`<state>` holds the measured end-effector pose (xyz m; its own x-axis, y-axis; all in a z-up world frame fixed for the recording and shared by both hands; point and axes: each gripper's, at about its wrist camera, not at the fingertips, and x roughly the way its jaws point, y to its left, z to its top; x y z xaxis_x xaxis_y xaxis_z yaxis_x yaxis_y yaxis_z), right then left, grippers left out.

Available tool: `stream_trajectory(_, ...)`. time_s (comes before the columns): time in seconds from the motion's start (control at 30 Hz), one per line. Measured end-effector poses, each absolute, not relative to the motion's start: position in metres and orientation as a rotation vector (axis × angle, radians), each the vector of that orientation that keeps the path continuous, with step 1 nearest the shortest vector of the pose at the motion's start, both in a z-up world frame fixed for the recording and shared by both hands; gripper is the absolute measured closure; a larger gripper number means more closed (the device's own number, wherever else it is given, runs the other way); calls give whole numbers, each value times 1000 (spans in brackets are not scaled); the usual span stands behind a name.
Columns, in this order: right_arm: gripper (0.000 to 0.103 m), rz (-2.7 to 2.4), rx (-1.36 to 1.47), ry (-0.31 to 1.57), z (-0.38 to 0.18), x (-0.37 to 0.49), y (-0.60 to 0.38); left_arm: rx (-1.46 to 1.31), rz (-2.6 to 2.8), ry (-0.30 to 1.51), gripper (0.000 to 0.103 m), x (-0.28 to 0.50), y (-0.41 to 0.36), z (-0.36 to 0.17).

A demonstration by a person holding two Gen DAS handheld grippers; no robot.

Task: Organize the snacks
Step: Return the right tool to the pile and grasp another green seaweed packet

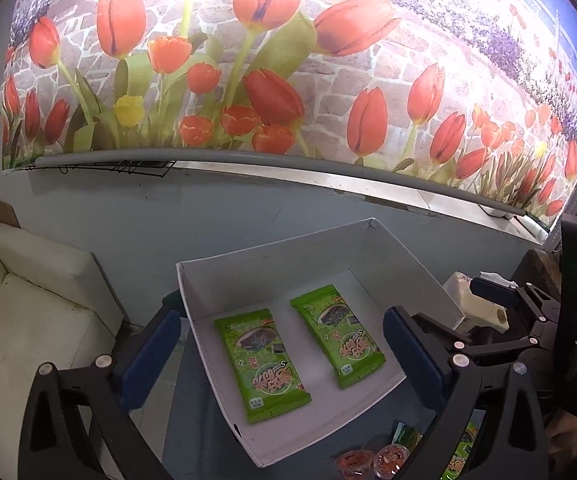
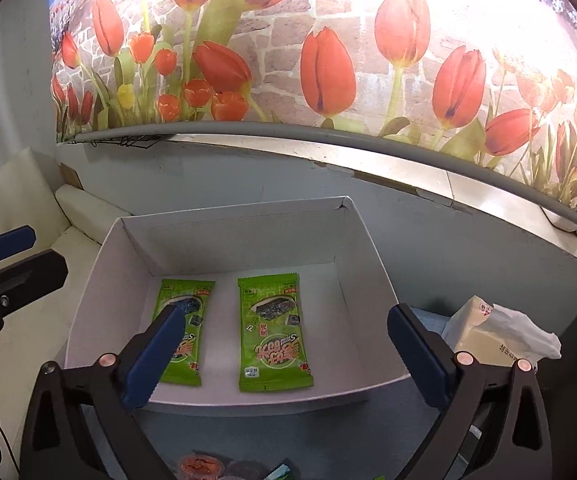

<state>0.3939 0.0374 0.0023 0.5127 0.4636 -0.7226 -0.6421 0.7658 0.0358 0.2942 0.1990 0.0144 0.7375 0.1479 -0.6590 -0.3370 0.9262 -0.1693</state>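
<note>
Hovering with jaws wide apart and empty, the left gripper (image 1: pixel 284 354) and right gripper (image 2: pixel 288 354) frame the white box (image 2: pixel 352 236). Nearest, jelly cups (image 1: pixel 372 458) wait on the table. Beyond, two green seaweed packets (image 2: pixel 273 332) (image 2: pixel 182 330) lie flat inside, long axes running front to back, roughly parallel. They look light, crinkly and slippery; pinching a sealed end seems safest.

Looks like a lived-in home room: white leather sofa (image 1: pixel 28 320) against a pale painted wall (image 1: pixel 208 216), tulip mural (image 1: pixel 248 60) above, tissue pack (image 2: pixel 496 332) on the table.
</note>
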Motion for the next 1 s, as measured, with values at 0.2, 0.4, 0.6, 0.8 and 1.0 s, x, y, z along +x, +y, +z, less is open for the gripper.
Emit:
stream_trajectory(0.2, 0, 533, -156, 860, -9, 361, -16, -307, 233, 663, 0, 253, 177, 17)
stream_trajectory(0.4, 0, 411, -109, 989, -52, 315, -91, -271, 151, 645, 0, 179, 125, 7)
stream_trajectory(0.6, 0, 349, 67, 1188, -97, 308, -129, -215, 130, 643, 0, 115, 84, -12)
stream_trajectory(0.8, 0, 257, 112, 1287, -113, 325, -117, -216, 130, 644, 0, 66, 65, -35)
stream_trajectory(1.0, 0, 157, 94, 1363, -130, 350, -89, -183, 135, 665, 0, 38, 51, -51)
